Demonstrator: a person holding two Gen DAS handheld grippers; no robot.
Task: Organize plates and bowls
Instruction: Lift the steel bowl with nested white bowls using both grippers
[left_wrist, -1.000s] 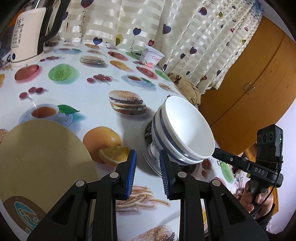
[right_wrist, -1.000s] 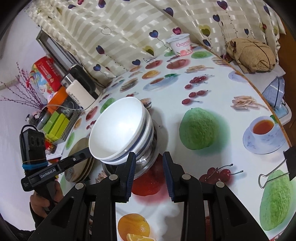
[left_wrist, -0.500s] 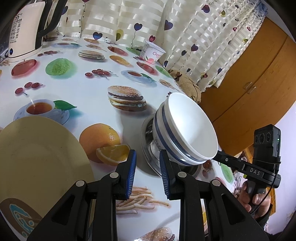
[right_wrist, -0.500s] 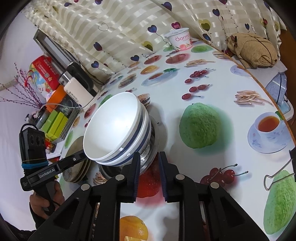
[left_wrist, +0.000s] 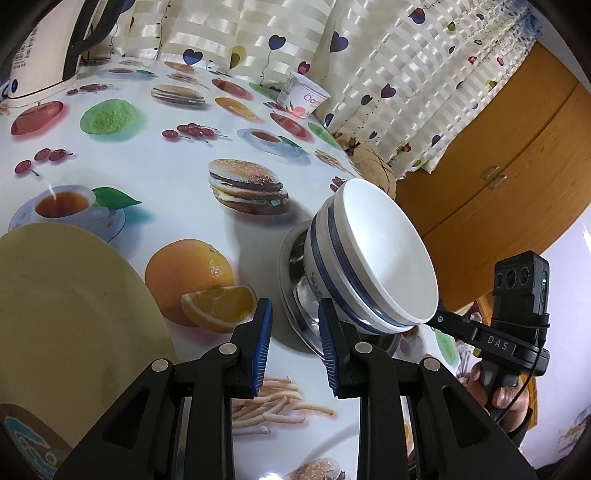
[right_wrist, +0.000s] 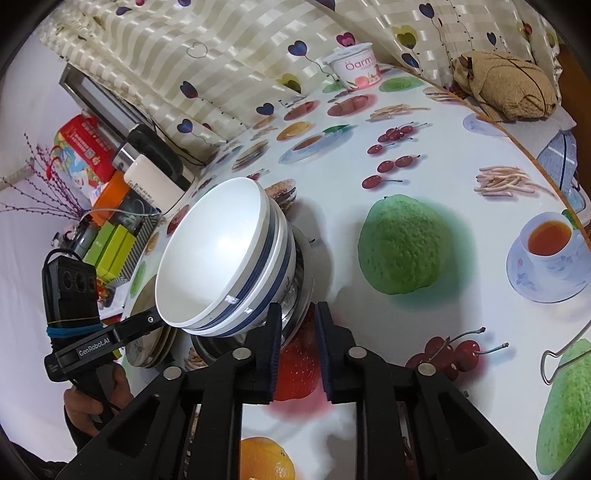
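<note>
White blue-banded bowls (right_wrist: 229, 254) nested, tilted in steel dish (right_wrist: 301, 291)

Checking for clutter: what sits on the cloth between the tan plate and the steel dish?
Nothing solid: between the tan plate and the steel dish the left wrist view shows only the cloth's printed orange.

The steel dish (left_wrist: 295, 258) is lying mostly hidden under the stacked bowls (left_wrist: 373, 266), with only its rim showing. The left edge is cutting off the plate (left_wrist: 66, 314) and the kettle (left_wrist: 40, 55). In the right wrist view, the bowls are covering most of the plate stack (right_wrist: 147, 332), and the box labels (right_wrist: 83, 155) are too small to read.
</note>
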